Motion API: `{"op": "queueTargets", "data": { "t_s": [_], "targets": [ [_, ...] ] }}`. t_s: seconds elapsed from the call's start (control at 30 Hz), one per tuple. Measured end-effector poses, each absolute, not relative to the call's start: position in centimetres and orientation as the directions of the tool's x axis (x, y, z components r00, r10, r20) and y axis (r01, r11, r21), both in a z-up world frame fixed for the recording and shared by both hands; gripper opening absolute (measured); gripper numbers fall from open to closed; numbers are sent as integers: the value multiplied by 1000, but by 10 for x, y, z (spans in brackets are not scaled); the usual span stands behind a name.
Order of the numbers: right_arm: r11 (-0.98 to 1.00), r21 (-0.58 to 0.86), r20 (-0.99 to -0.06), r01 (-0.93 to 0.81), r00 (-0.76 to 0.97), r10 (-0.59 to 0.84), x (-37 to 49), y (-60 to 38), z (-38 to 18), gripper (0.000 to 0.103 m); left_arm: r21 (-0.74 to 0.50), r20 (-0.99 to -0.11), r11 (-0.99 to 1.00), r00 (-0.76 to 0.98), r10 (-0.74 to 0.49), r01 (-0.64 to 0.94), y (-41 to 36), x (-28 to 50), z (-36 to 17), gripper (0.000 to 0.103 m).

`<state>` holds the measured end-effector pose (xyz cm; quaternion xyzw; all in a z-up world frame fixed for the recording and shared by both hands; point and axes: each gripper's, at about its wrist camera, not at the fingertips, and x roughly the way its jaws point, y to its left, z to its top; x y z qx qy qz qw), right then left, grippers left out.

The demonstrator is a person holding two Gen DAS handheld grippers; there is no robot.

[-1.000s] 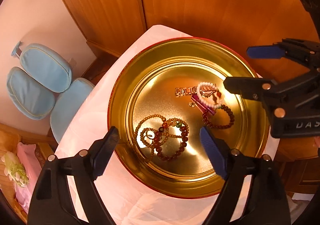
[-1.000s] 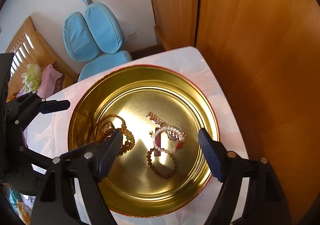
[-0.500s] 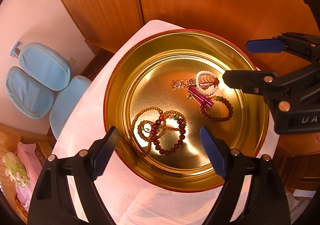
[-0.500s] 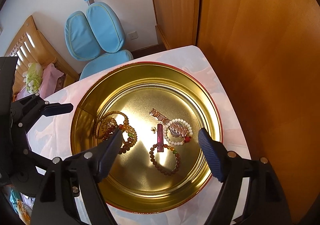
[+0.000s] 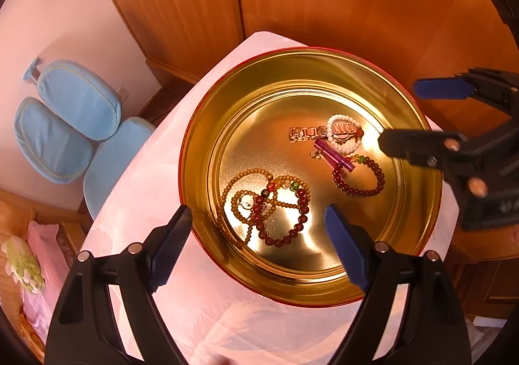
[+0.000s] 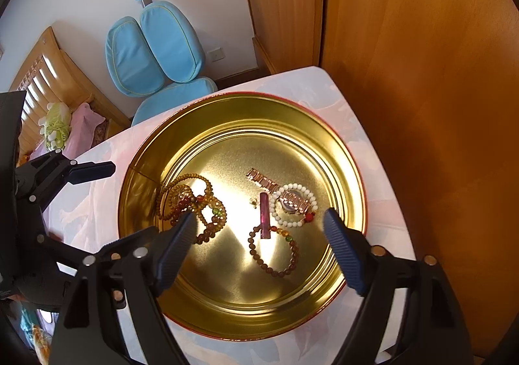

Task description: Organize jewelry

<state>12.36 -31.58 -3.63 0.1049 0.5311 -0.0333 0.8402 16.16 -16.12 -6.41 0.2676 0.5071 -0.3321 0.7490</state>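
Jewelry lies loose on the floor of a round gold tin (image 5: 418, 254) on a pale cloth-covered table (image 5: 136, 189), probably gathered there so nothing rolls away while it is sorted. In the left wrist view, the tangle of tan and dark red bead strands (image 5: 266, 202) sits at centre, just above the left gripper (image 5: 259, 235), whose blue-padded fingers stand wide apart with nothing between them, as if lined up on that tangle; toward the upper right of the tin a metal-link watch (image 5: 319, 132) lies threaded through a white bead bracelet (image 5: 344, 134), with a purple bar (image 5: 332, 157) and a dark red bracelet (image 5: 360, 178) just below; the right gripper (image 5: 418, 115) enters from the right edge, jaws apart, beside that group (its body carries pale markings too blurred to read).

In the right wrist view, the right gripper (image 6: 261, 237) frames the purple bar (image 6: 264, 217) and the dark red bracelet (image 6: 275, 254) at lower centre, wide and empty; the white bead bracelet (image 6: 293, 206) rings the watch (image 6: 279, 186) just above; the bead tangle (image 6: 194, 199) lies at the left of the tin (image 6: 181, 144), partly behind a finger; the left gripper (image 6: 94, 170) shows at the left edge, one blue pad visible, so its spread cannot be judged from here. A blue chair (image 6: 155, 50) stands in the upper left. No brand or legible writing appears on the tin.
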Motion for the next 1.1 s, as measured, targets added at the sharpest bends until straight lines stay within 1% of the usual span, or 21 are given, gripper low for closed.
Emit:
{"op": "queueTargets", "data": {
  "t_s": [0.07,0.13,0.2,0.27,0.6,0.83,1.1],
  "targets": [
    [970,151,-911,191,407,61,123,-316,-40,95,59,-932,642,273,-239,765,-160,161,-63,82],
    [976,124,-907,178,419,39,121,-312,-39,98,58,-924,641,285,-256,765,-158,161,-63,83],
    [987,54,-887,153,461,-22,114,-304,-36,99,83,-913,643,317,-258,761,-157,158,-64,91],
    [988,1,-882,156,465,-73,110,-301,-36,99,108,-904,647,345,-251,755,-156,156,-65,96],
    [977,9,-890,213,448,-90,104,-310,-43,99,62,-912,665,313,-265,744,-153,152,-69,96],
    [984,9,-897,177,436,-70,104,-298,-48,99,62,-913,680,316,-256,730,-150,156,-67,96],
    [985,22,-897,171,438,-56,99,-293,-49,99,97,-917,677,331,-225,730,-147,154,-72,96]
  ]
}}
